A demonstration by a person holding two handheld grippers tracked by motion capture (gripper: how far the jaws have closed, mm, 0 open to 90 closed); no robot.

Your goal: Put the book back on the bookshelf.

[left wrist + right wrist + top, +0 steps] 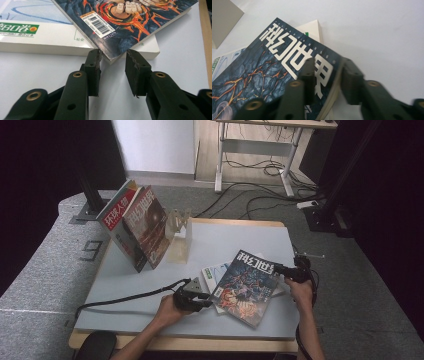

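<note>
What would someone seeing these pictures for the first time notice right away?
The dark magazine with fiery cover art, lying askew on a white book near the table's front. The right claw straddles its upper corner, one jaw on the cover and one at the page edge, while the left claw brackets its barcode corner. Two more magazines lean against a clear stand at the back left.

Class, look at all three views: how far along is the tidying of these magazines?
Done: two magazines stand upright against the clear stand. In hand: the right tool grips the top edge of the dark magazine, and the left tool sits open around its lower corner. Left: probably standing it up, then the white book underneath.
</note>
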